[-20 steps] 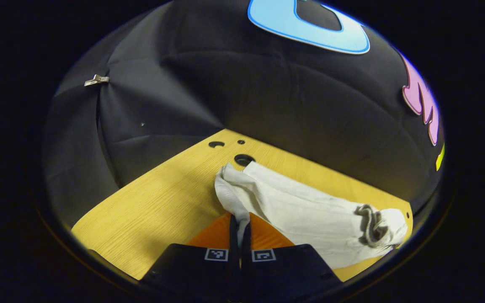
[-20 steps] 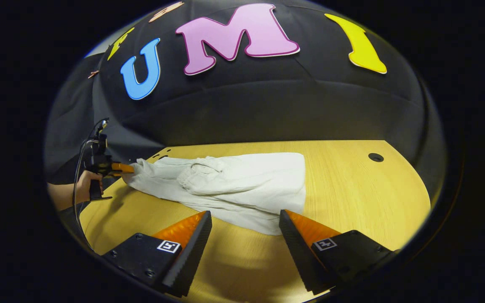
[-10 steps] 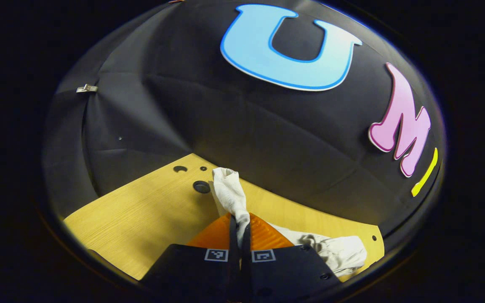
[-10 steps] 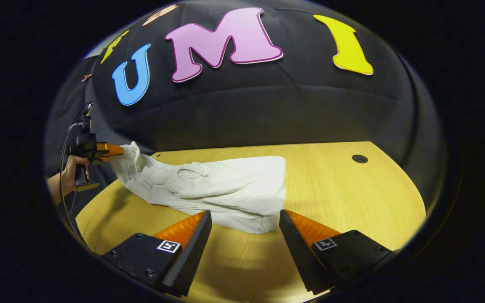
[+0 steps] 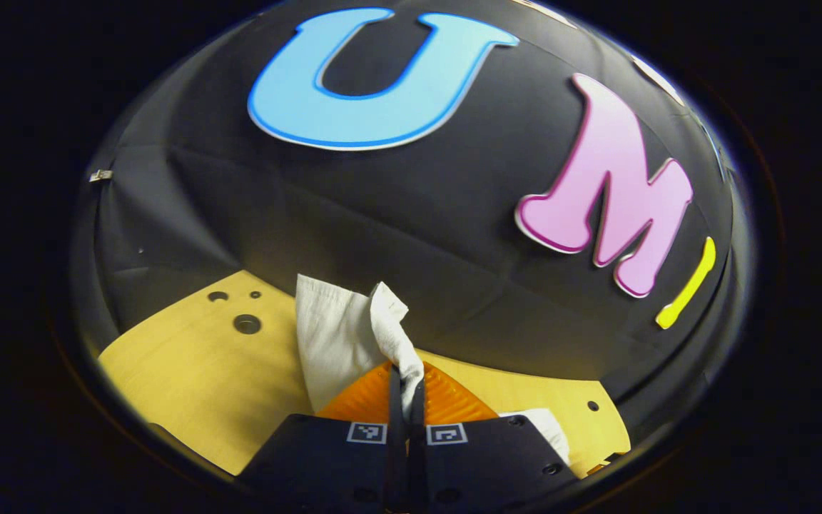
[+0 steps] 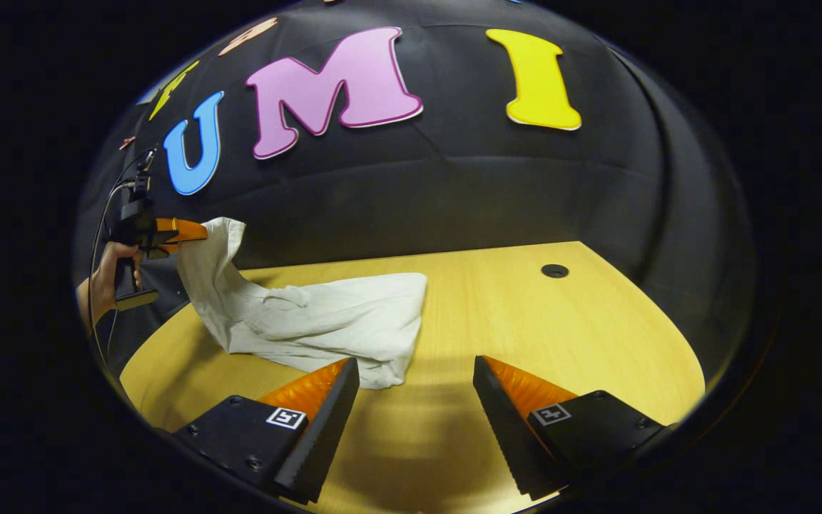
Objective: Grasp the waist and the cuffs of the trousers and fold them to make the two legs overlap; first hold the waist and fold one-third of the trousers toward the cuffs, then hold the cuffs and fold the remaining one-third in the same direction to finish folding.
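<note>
So the trousers (image 6: 325, 325) look like they're already doubled lengthwise, legs stacked, and one end is already folded over on the tabletop (image 6: 561, 321); I'd guess that's the first third done. What's happening now reads as the last fold: one end of the cloth is lifted off the wood at the tabletop's left edge in the right gripper view, while the rest lies in a lump near the front edge, left of the middle. I can't honestly say whether the raised end is cuffs or waist, too crumpled. It isn't laid over yet, so the final third is left to do, plus a bit of smoothing probably.

Counting, big to small: one tabletop, one pair of trousers, two grippers, one hand (image 6: 105, 275) in sight, holding the far gripper. Several round holes in the wood, one of them toward the far right corner.

Left gripper (image 5: 405, 382): fingers pinched tight together with a bit of the cloth caught between them, held up in the air. Right gripper (image 6: 414, 400): fingers spread wide, gripping nothing, low over the front edge just beside the lump.
</note>
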